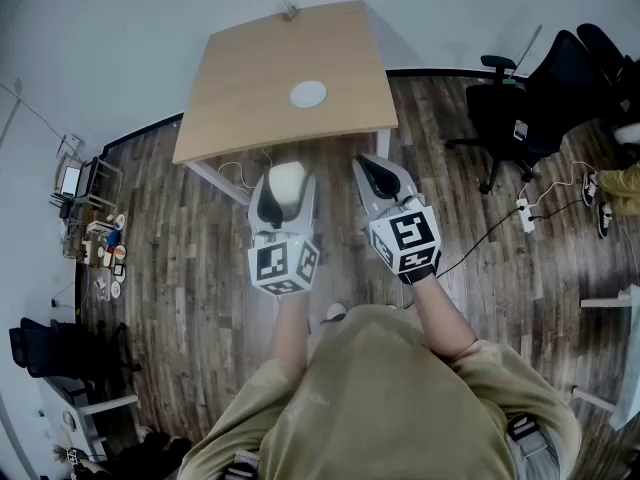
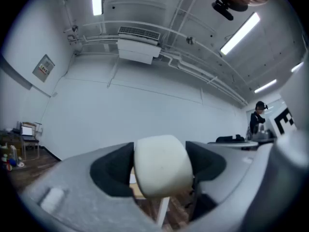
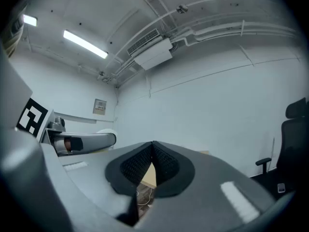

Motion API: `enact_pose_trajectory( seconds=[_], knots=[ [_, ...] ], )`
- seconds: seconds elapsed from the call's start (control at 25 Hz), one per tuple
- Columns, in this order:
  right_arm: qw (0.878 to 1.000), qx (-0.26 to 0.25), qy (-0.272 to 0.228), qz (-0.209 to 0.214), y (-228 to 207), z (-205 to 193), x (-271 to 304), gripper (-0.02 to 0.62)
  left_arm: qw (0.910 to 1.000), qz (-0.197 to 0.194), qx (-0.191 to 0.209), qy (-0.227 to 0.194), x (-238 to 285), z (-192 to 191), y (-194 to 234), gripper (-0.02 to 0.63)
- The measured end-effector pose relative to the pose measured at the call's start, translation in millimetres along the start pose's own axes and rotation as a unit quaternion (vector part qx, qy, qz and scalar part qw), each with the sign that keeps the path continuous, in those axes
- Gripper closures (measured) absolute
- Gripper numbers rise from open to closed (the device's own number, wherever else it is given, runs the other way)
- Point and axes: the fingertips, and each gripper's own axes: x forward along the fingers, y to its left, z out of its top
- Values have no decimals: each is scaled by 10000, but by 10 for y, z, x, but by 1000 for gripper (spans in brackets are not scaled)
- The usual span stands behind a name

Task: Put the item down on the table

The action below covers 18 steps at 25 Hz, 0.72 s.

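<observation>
A cream-white rounded item (image 1: 287, 182) sits clamped between the jaws of my left gripper (image 1: 284, 190), held in the air over the wooden floor just short of the table's near edge. In the left gripper view the same item (image 2: 162, 165) fills the gap between the dark pads. My right gripper (image 1: 376, 178) hovers beside it to the right, shut with its pads (image 3: 153, 164) touching and nothing between them. The light wooden table (image 1: 250, 88) stands ahead, with a white round disc (image 1: 308, 94) on it.
Black office chairs (image 1: 535, 108) stand to the right, with a power strip and cables (image 1: 524, 213) on the floor. A cluttered small stand (image 1: 100, 243) is at the left. Cables hang under the table's near edge. Another person (image 2: 257, 120) stands far off by a desk.
</observation>
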Motion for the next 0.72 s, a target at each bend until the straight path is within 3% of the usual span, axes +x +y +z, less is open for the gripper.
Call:
enact_pose_trajectory(
  seconds=[0.32, 0.72],
  knots=[
    [9995, 205, 81, 230, -181, -194, -21, 588, 9994, 70, -151, 289, 119, -300, -210, 273],
    [9984, 505, 211, -147, -551, -399, 746, 588, 9984, -273, -353, 348, 942, -574, 257, 273]
  ],
)
